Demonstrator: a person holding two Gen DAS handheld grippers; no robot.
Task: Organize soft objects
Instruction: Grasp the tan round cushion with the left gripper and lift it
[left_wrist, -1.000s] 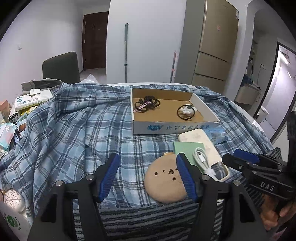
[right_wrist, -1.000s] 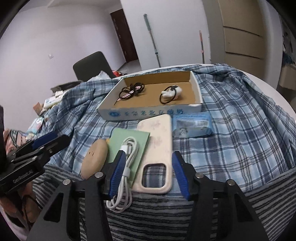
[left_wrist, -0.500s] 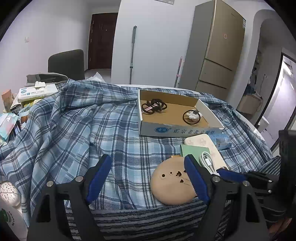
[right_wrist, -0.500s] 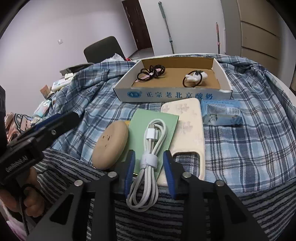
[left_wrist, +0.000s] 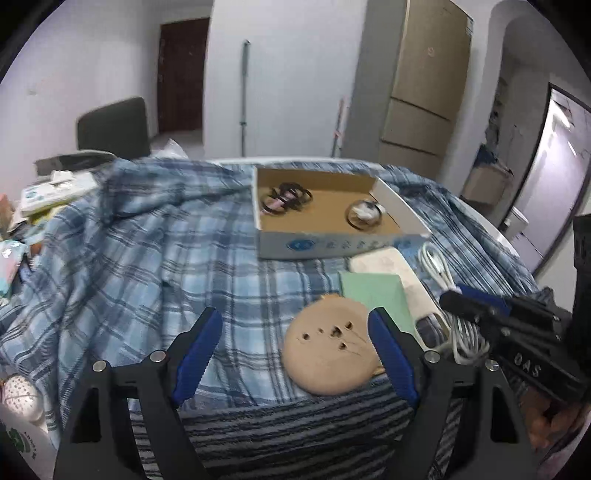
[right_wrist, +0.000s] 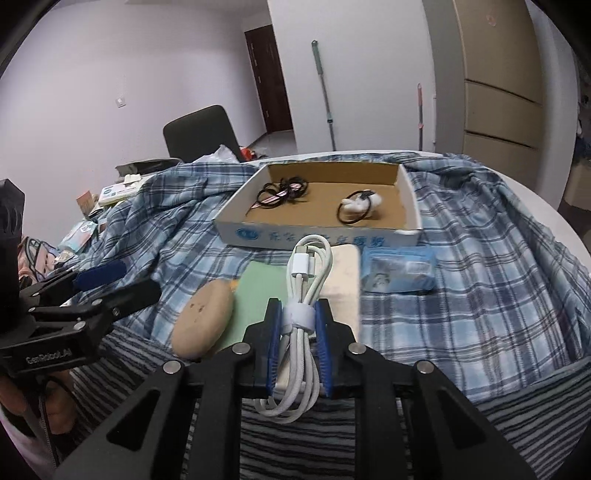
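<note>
Lifted now: coiled white braided cable (right_wrist: 300, 317)

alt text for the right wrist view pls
The right gripper is shut on a bundled white cable, above a phone case and green card on a plaid cloth. Behind sits an open cardboard box.

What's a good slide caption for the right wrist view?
Right tongs clamp the bundled white charging cable above the green card, facing the open cardboard box on plaid cloth.
</note>
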